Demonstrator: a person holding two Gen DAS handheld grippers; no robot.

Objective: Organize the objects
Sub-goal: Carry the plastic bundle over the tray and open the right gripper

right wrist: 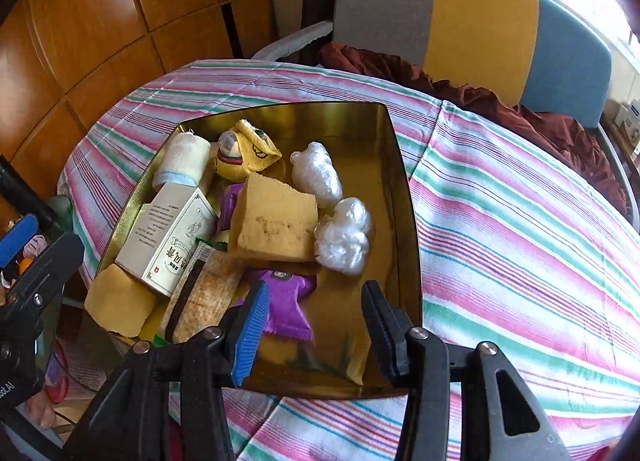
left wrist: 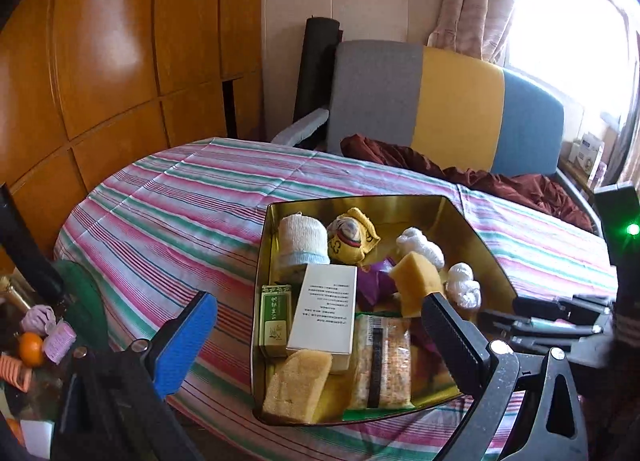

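Off the counter's left edge sits a clutter of small items, an orange (left wrist: 31, 348) and pink hair rollers (left wrist: 59, 340) among them, apparently not yet sorted. My left tongs (left wrist: 320, 335) hang above the near-left corner of the gold tin (left wrist: 472, 229), spread wide, blue pad on the left and black pad on the right, gripping nothing; I judge they hover here between placements. The tin rests on the striped cloth (left wrist: 180, 201) of the counter and serves as the collection bin, so everything goes inside it. Left side of the tin: a rolled white sock (right wrist: 182, 163) at the far corner, a small green box (left wrist: 274, 317) against the left wall, a white printed carton (right wrist: 168, 239) leaning over a sponge block (right wrist: 118, 307) at the near corner. Centre: a yellow plush toy (right wrist: 248, 153), a second sponge (right wrist: 276, 225) lying on a purple wrapper (right wrist: 286, 301), a snack bar (left wrist: 382, 361) beside it. Right of these: two white plastic wads (right wrist: 328, 201), near each other. The right part of the tin floor is bare, likely room for more. My right tongs (right wrist: 316, 335) hover low over that bare near-right corner, parted to a moderate gap, empty, pointing into the tin. Beyond the counter stands a grey, yellow and blue chair (right wrist: 480, 17).
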